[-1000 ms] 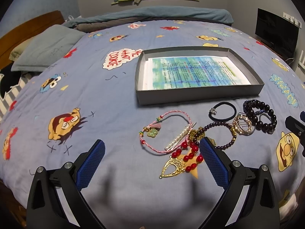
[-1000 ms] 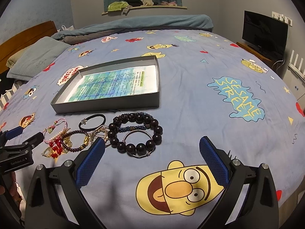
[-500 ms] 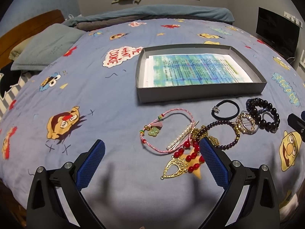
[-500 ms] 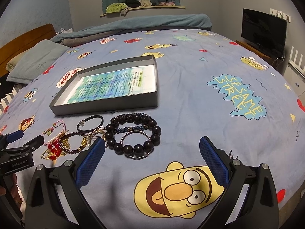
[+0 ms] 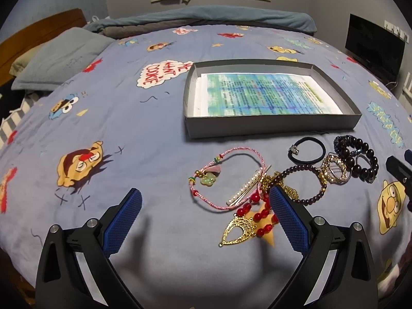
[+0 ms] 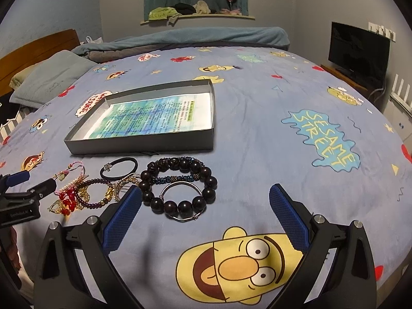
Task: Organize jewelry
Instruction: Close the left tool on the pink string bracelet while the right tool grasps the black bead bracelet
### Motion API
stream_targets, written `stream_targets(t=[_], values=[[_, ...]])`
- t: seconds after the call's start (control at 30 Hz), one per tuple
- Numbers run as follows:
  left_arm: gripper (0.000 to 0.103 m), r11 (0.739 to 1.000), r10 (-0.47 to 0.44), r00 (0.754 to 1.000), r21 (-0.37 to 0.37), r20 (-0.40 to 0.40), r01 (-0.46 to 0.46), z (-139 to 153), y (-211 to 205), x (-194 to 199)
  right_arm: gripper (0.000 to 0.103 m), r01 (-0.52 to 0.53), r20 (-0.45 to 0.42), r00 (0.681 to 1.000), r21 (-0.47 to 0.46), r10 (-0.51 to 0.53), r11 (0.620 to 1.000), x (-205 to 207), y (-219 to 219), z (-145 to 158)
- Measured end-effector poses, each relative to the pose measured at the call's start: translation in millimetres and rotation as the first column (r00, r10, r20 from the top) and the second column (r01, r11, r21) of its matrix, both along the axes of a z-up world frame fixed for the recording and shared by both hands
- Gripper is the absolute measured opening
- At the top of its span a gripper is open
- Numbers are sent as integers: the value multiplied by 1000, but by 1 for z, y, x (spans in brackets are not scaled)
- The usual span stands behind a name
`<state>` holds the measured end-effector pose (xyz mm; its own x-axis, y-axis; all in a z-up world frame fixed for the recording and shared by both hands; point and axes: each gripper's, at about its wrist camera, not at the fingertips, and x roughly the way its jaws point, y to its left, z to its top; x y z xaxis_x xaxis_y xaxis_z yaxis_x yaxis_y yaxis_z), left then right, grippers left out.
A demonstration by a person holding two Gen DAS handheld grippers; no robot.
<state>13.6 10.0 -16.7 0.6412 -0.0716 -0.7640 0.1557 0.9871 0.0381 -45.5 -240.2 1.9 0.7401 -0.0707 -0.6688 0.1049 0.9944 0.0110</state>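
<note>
A grey shallow box (image 5: 270,128) (image 6: 139,146) lined with printed paper lies on the bed. In front of it lies jewelry: a pink cord bracelet (image 5: 226,177), a red bead and gold pendant piece (image 5: 243,228), a purple bead bracelet (image 5: 302,184), a black hair tie (image 5: 306,152) (image 6: 119,168), a gold ring-shaped piece (image 5: 334,171) and a big black bead bracelet (image 6: 180,188) (image 5: 360,161). My left gripper (image 5: 203,220) is open just before the pink and red pieces. My right gripper (image 6: 204,219) is open just before the black bead bracelet.
The bed has a blue cartoon-print cover (image 6: 270,128). A grey pillow (image 5: 64,54) and wooden headboard (image 5: 38,28) are at the far left. A black TV (image 6: 359,49) stands at the right. A folded blanket (image 6: 193,38) lies along the far edge.
Both grippers have drifted slightly, and the jewelry and box sit a little lower in the left wrist view. Both stay open and nothing was picked up.
</note>
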Motion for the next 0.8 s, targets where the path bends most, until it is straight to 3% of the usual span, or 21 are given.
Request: stream_targets(t=[0.13,0.37,0.4,0.43,0.53,0.73,0.8], values=[[98,999,-32,999,-15,16,32,-1,5,2,98,-12,24,1000,-34,13,999,-1,2,-2],[95,998,-65,997,-13,42,66,-1,16,10,98,-54,8,999,18,54,998,2,-5,-8],[91,997,-75,996,-10,38,76,-2,16,11,98,-65,8,998,30,65,997,2,-5,-9],[79,996,-90,995,-9,36,90,-4,16,12,98,-72,6,997,40,72,997,3,-6,-10],[56,994,-111,994,22,13,111,-13,13,18,97,-88,7,996,60,87,994,5,-7,-11],[32,990,-139,990,-19,-16,139,-21,15,19,73,-102,-4,995,81,102,992,10,-9,-14],[29,988,-150,989,-32,-14,150,-20,15,18,66,-97,-6,995,94,98,991,12,-12,-14]])
